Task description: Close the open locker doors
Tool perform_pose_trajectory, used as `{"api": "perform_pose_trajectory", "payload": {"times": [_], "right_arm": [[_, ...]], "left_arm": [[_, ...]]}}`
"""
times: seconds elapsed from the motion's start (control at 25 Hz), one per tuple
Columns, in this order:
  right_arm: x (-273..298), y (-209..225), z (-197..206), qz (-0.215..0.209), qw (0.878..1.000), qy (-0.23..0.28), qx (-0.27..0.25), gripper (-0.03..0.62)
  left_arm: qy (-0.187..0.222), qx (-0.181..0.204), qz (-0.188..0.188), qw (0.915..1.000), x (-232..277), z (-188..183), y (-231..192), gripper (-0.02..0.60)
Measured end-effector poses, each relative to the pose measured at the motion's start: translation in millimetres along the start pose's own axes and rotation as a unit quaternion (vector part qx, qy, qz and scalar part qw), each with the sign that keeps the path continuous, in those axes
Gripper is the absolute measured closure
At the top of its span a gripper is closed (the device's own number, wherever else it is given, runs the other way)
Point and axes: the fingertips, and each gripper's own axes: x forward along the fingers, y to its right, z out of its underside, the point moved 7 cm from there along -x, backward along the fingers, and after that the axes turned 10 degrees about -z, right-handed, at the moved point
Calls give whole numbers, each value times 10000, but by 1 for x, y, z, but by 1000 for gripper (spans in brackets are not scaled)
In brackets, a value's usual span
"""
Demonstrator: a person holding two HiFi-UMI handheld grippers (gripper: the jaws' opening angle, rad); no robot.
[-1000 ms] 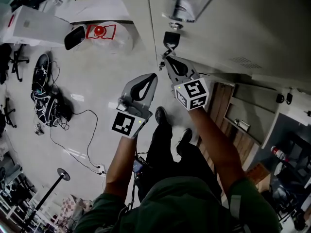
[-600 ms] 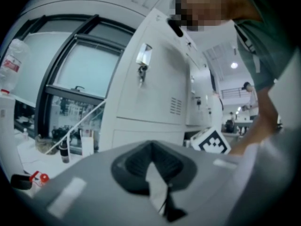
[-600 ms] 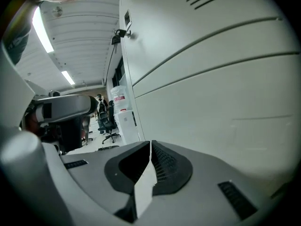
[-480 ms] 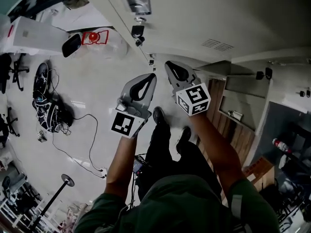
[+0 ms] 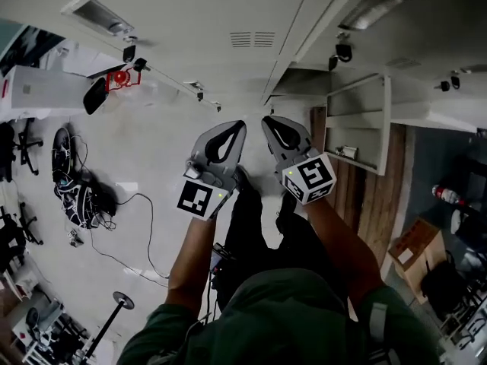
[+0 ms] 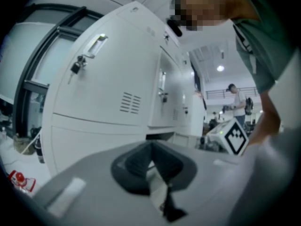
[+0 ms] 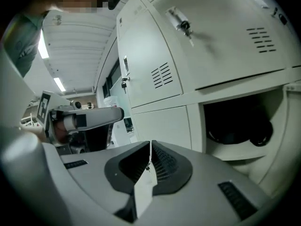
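Observation:
White lockers [image 5: 228, 21] run across the top of the head view. One compartment [image 5: 354, 124] stands open at the right, with a shelf inside it. My left gripper [image 5: 238, 126] and right gripper [image 5: 268, 120] hang side by side below the lockers, touching nothing. Both are shut and hold nothing. The left gripper view shows closed doors, one with a padlock [image 6: 75, 68], beyond shut jaws [image 6: 150, 150]. In the right gripper view the shut gripper [image 7: 149, 150] faces closed vented doors [image 7: 160, 74] and an open compartment [image 7: 244, 121] with dark things inside.
Cables and a dark bag [image 5: 76, 192] lie on the floor at the left, near office chairs [image 5: 19, 139]. A cardboard box [image 5: 415, 245] and a red extinguisher [image 5: 445, 194] are at the right. A person [image 6: 237, 98] stands far off.
A second ago my right gripper's tip was at a latch on a locker door. Both grippers have since drawn back from the lockers, and the view has swung onto the open compartment.

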Motion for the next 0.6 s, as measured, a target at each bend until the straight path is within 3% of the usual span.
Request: {"api": "perform_pose_trajectory", "payload": {"times": [0.6], "right_arm": [[-189, 14, 81, 543, 9977, -165, 384, 583]], "left_arm": [[-357, 65, 969, 9946, 37, 36, 161, 584]]}}
